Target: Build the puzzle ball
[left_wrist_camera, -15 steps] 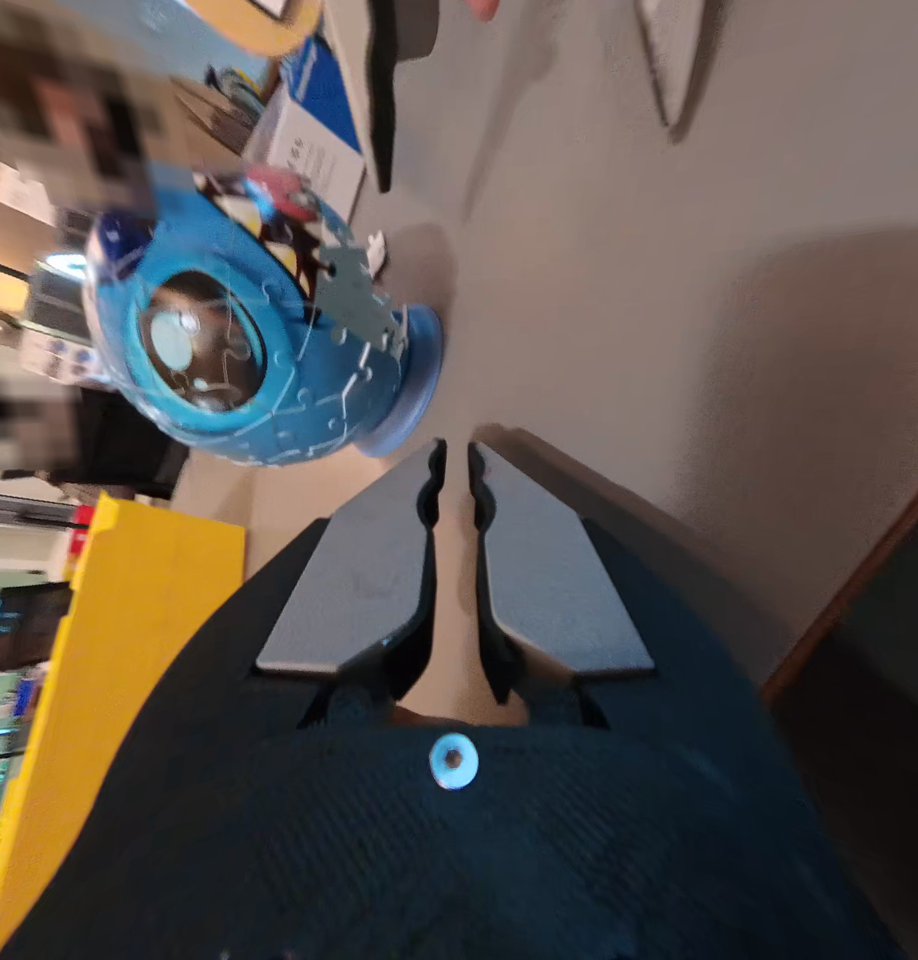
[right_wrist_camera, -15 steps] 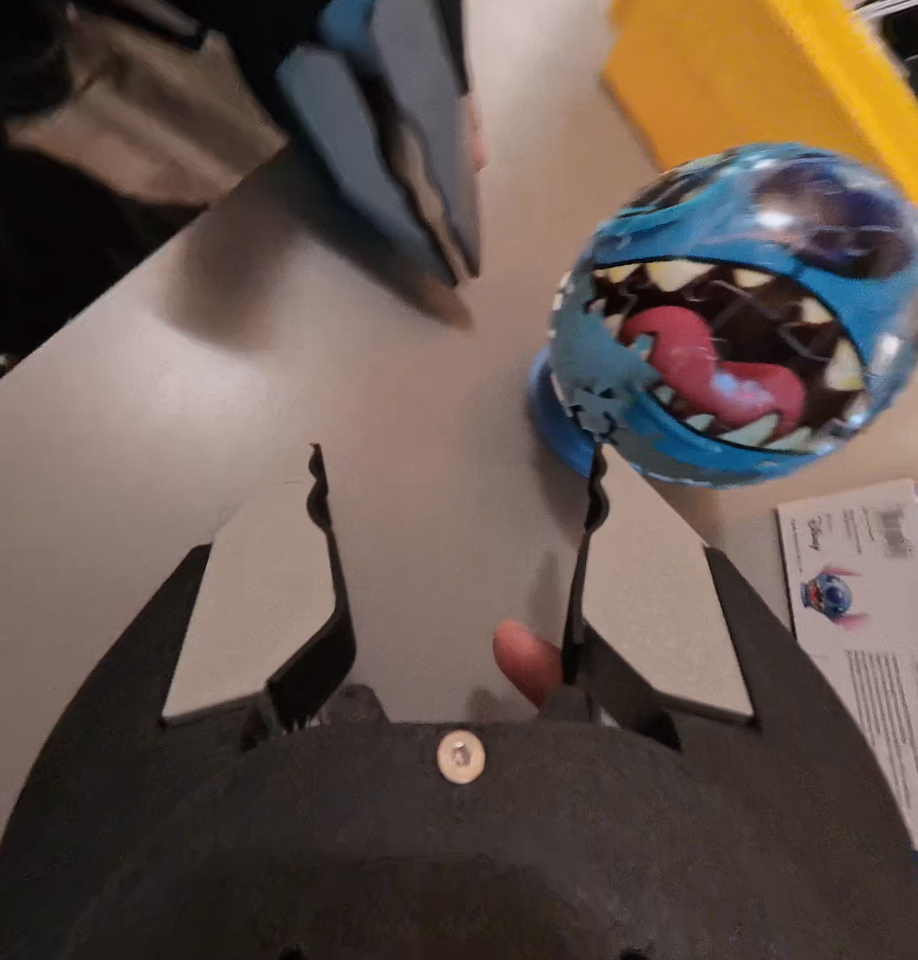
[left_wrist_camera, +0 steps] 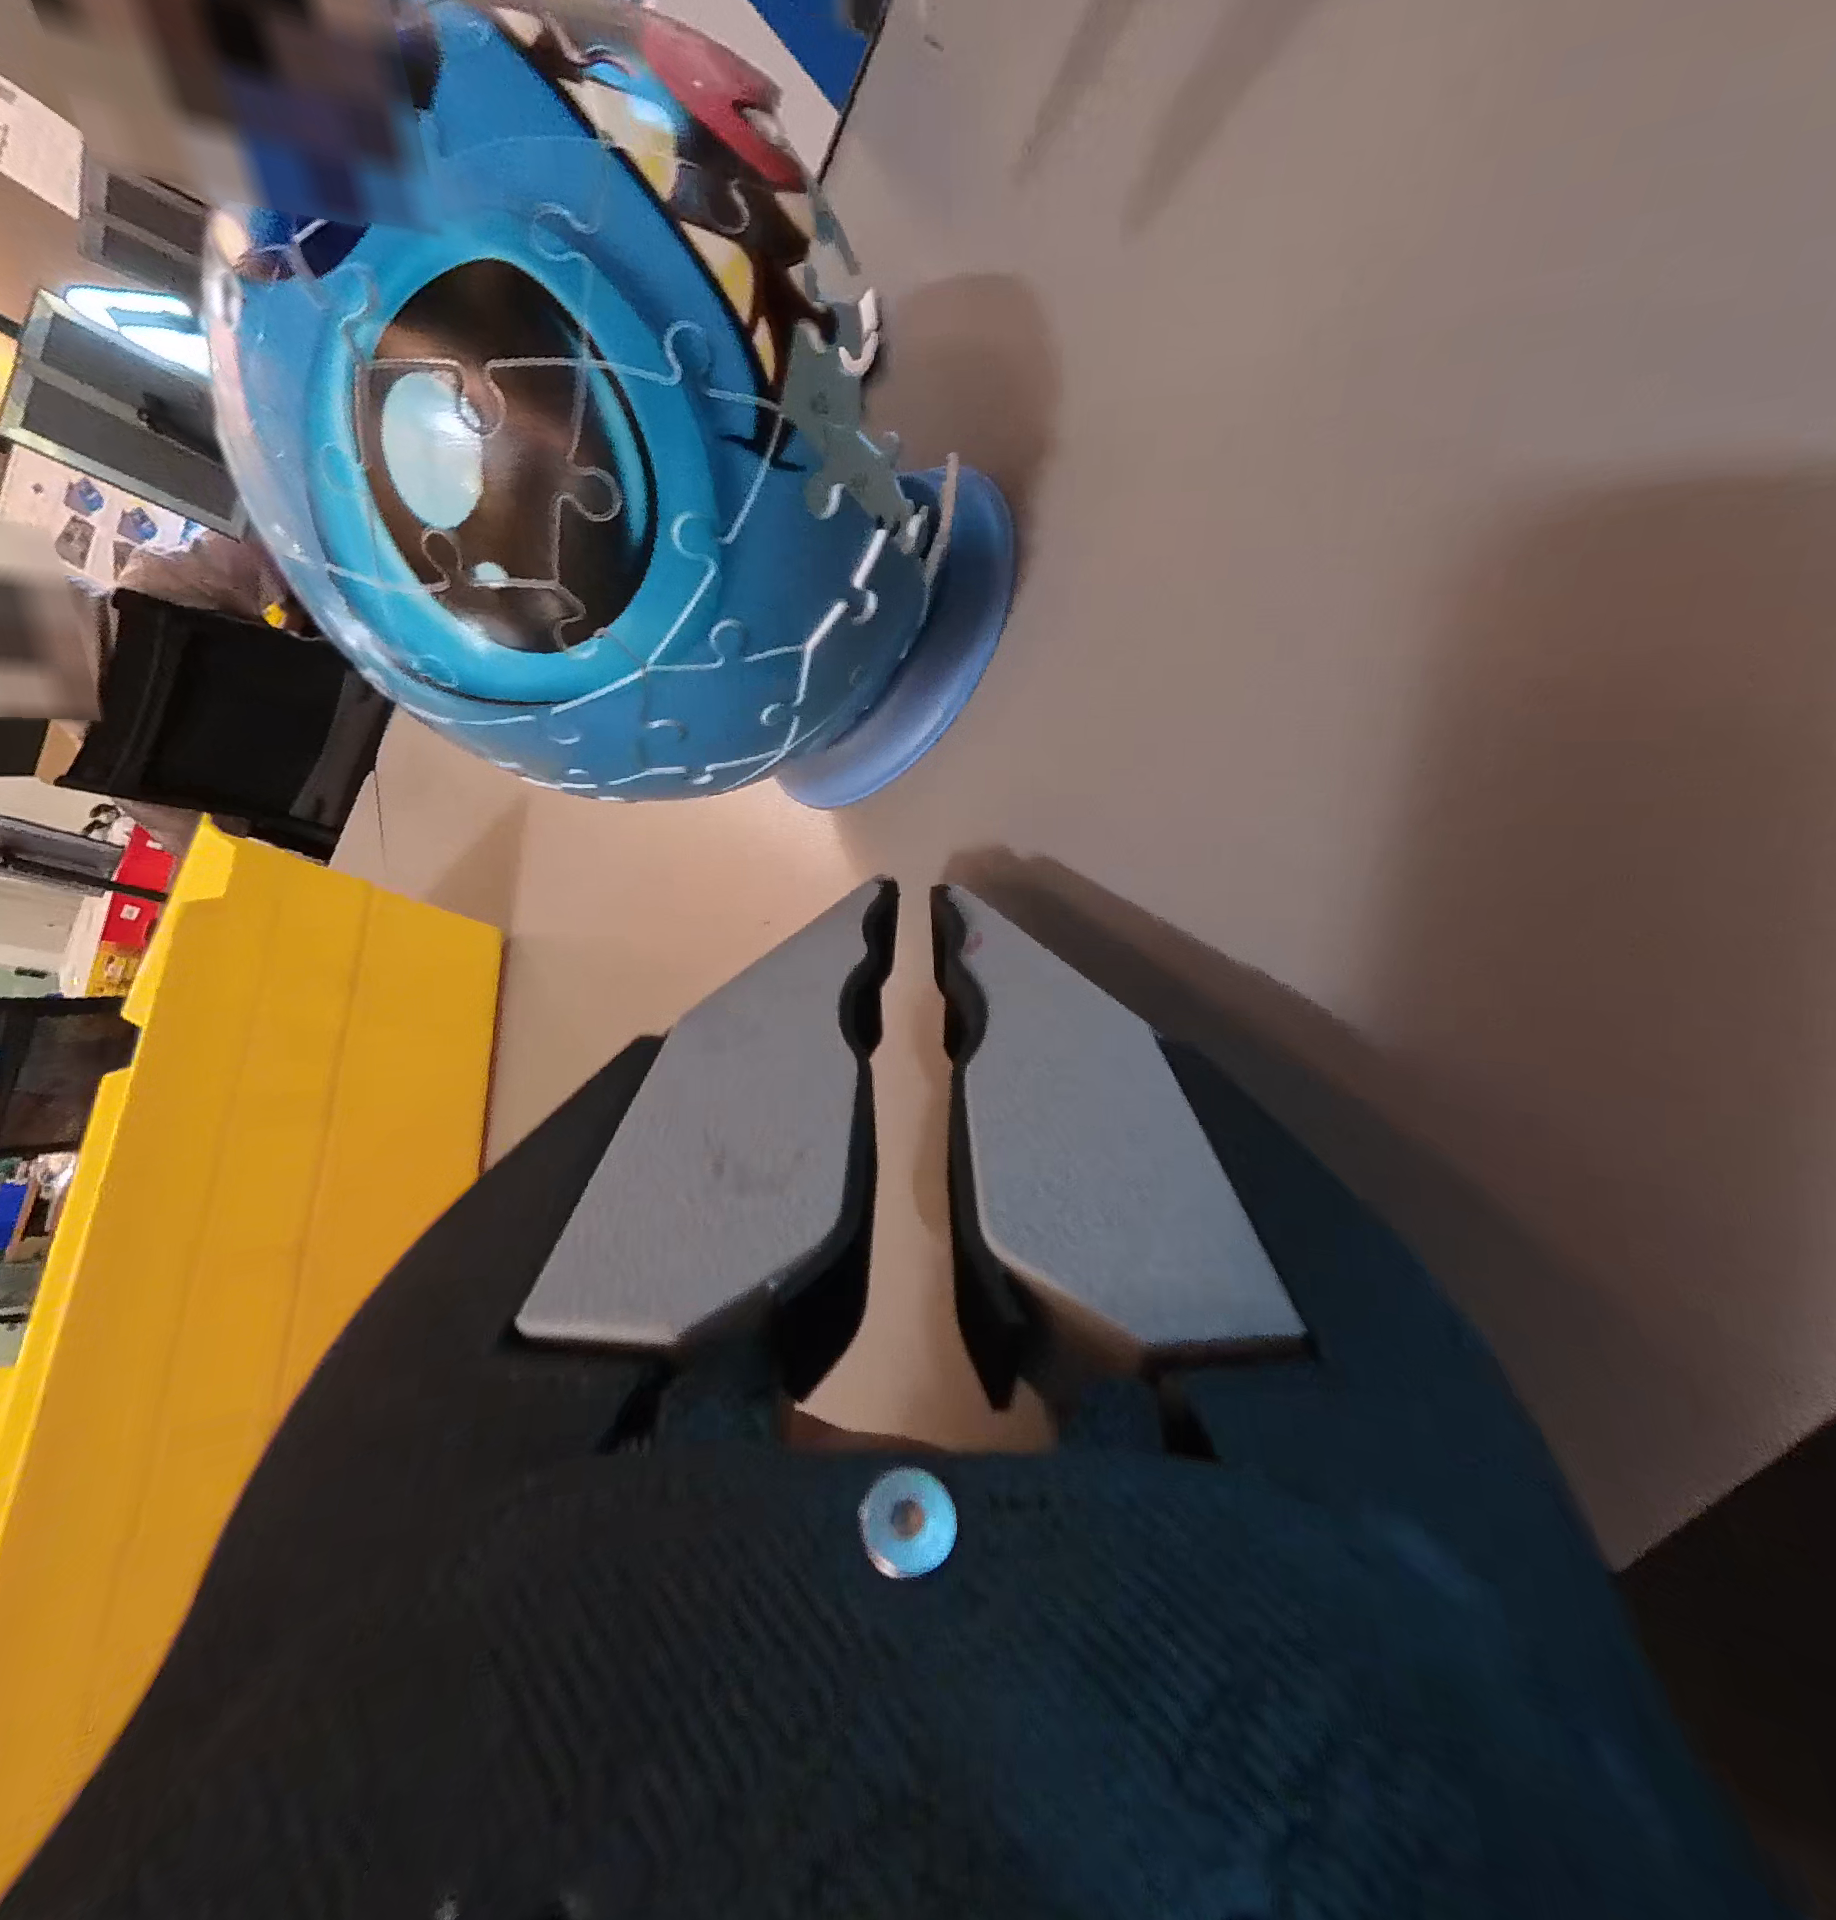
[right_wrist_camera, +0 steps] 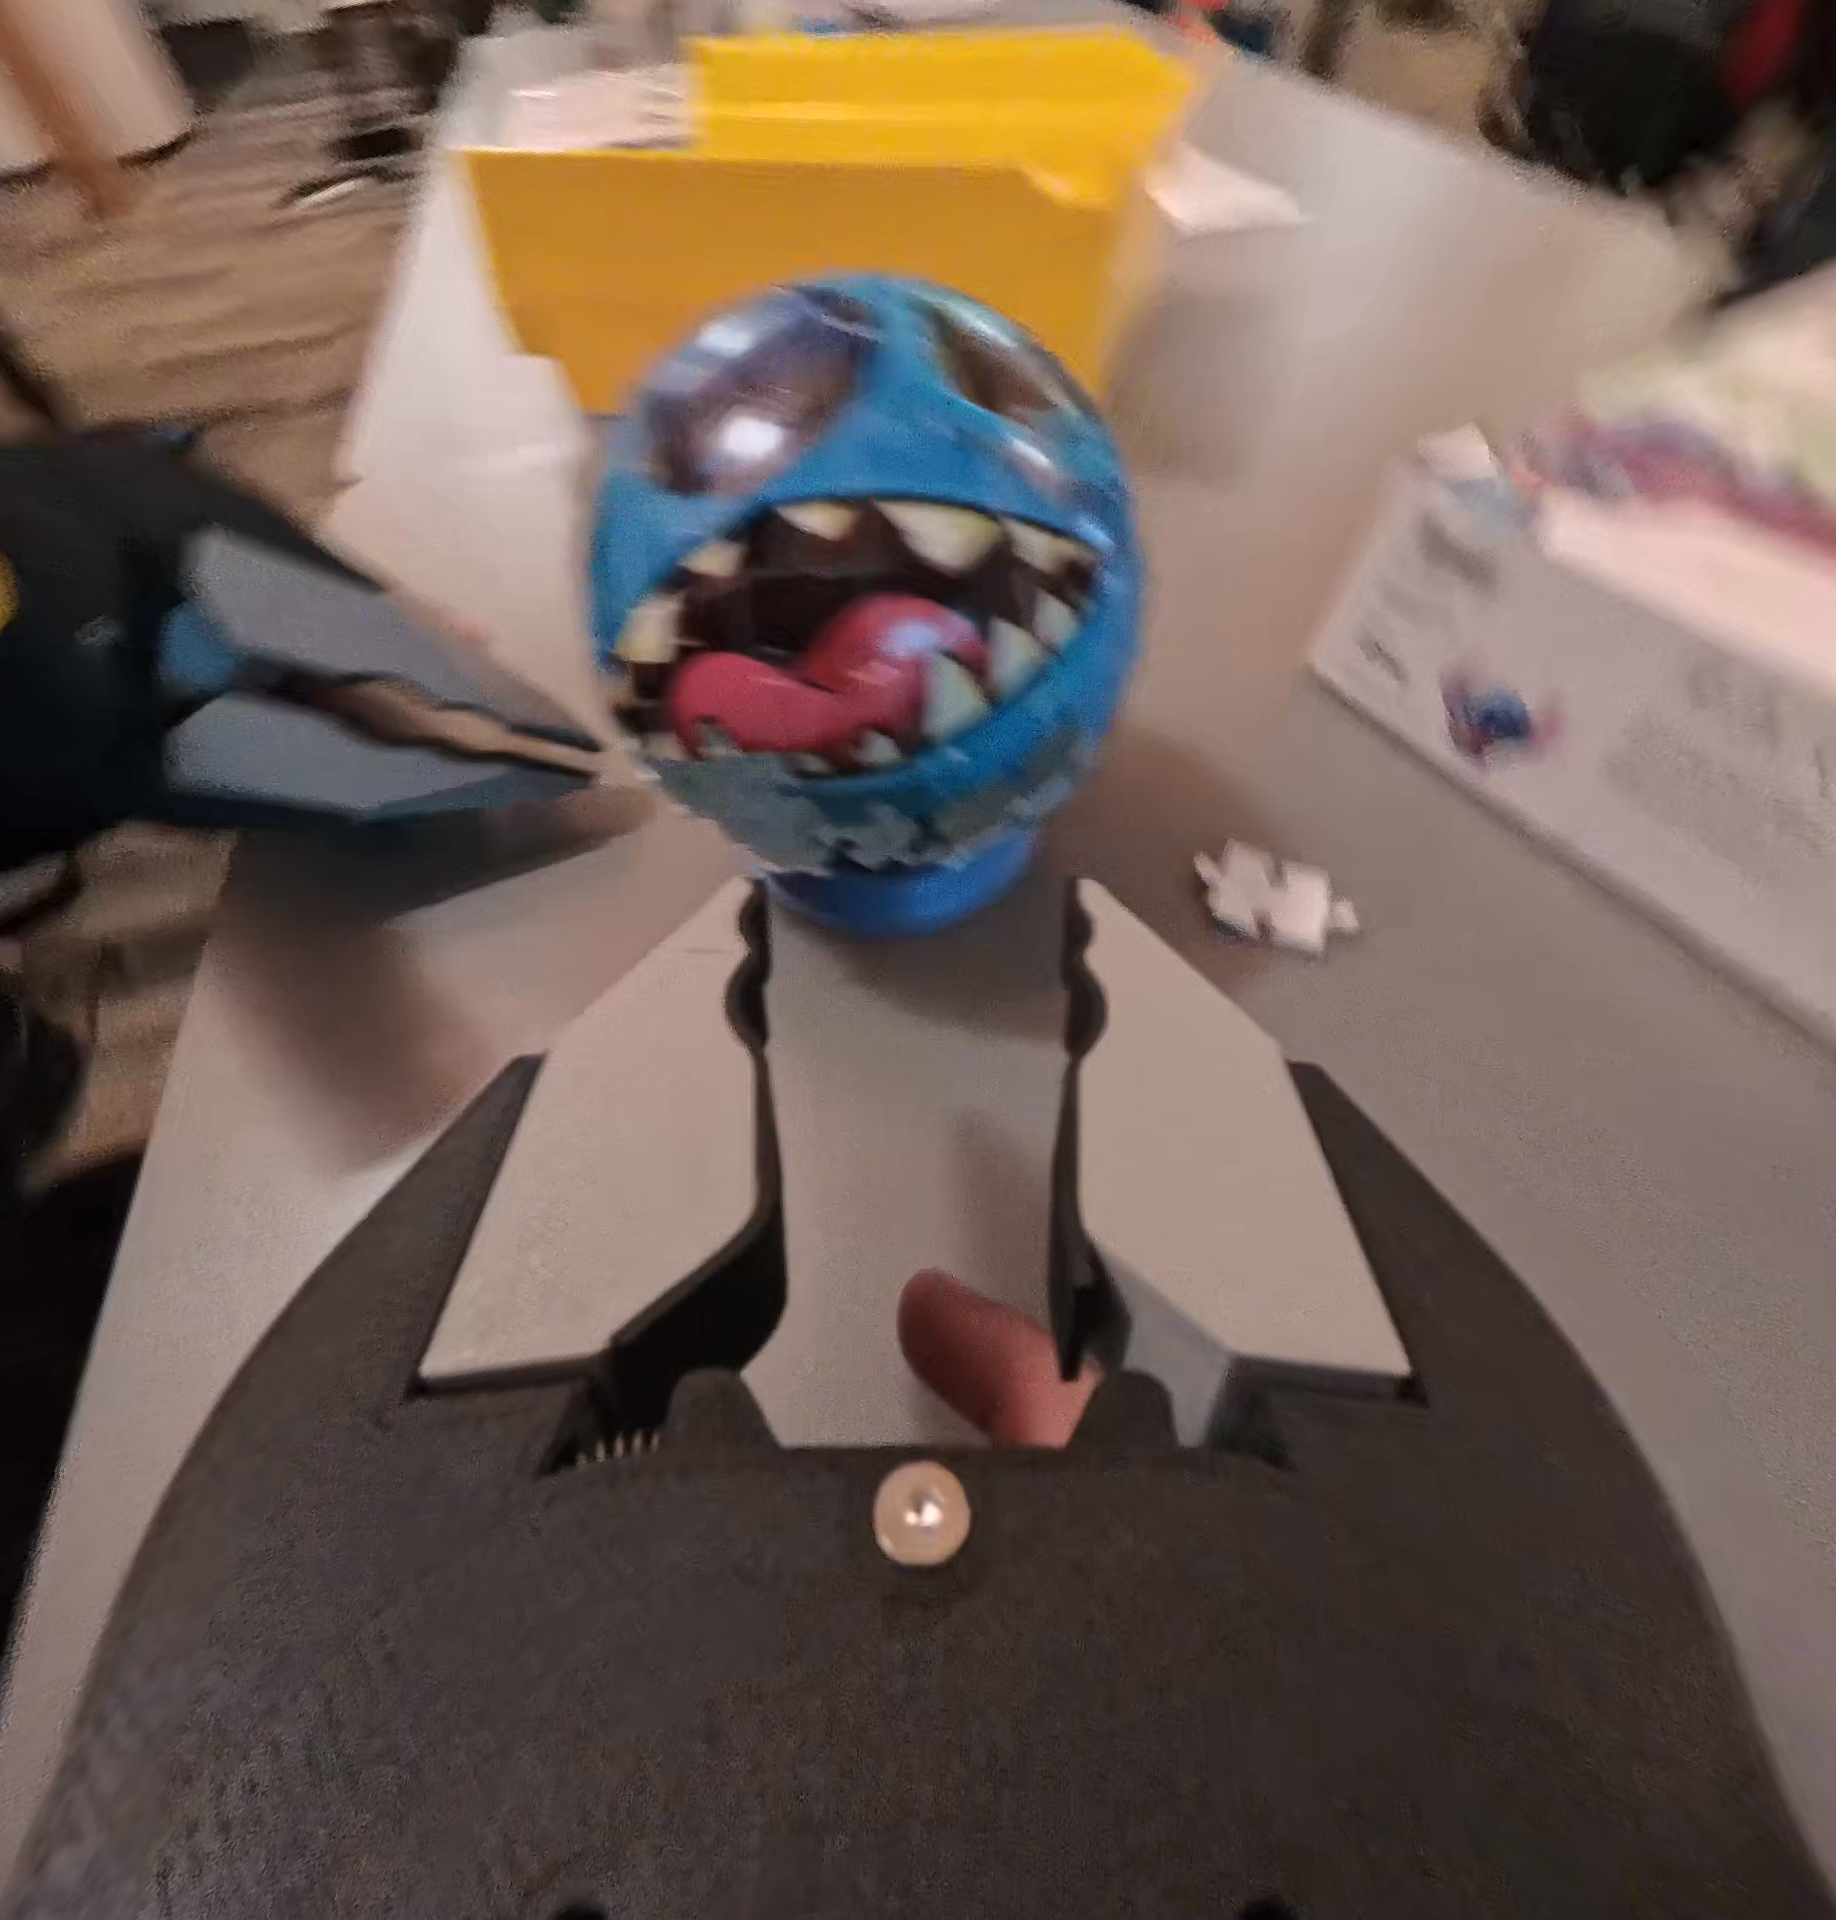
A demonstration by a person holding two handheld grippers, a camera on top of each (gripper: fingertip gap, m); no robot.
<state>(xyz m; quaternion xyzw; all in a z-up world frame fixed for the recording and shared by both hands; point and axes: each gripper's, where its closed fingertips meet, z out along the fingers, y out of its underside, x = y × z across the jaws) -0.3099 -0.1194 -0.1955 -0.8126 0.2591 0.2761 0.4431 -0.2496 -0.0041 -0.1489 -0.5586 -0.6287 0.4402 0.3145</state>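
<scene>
Blue, round plastic puzzle ball (right_wrist_camera: 862, 623), printed with a toothed open mouth and red tongue, sits on a blue round stand (right_wrist_camera: 898, 899) on the pale grey tabletop (right_wrist_camera: 1413, 1143). Lower front of the ball is ragged: unfinished edge with grey piece-backs showing just above the stand.

Right gripper (right_wrist_camera: 912, 925), black body with grey finger plates, fingers well apart, nothing between them; tips near the stand on either side, contact not clear. A fingertip (right_wrist_camera: 981, 1351) shows at the base of the gap.

Left gripper (left_wrist_camera: 914, 899) fingers nearly together, a thin slit between, nothing held. In the right wrist view it comes in from the left (right_wrist_camera: 581, 753), tips close to the ball's lower left side; blur hides whether they touch.

Bare tabletop between the two grippers and along the near side. Table edge falls off to dark at the left in the right wrist view.

Around: loose white puzzle pieces (right_wrist_camera: 1272, 899) lying right of the stand, apart from it. Yellow plastic bin (right_wrist_camera: 789, 239) behind the ball. White cardboard box (right_wrist_camera: 1620, 727) along the right, hemming that side. Black boxy object (left_wrist_camera: 218, 717) beyond the ball in the left wrist view.
</scene>
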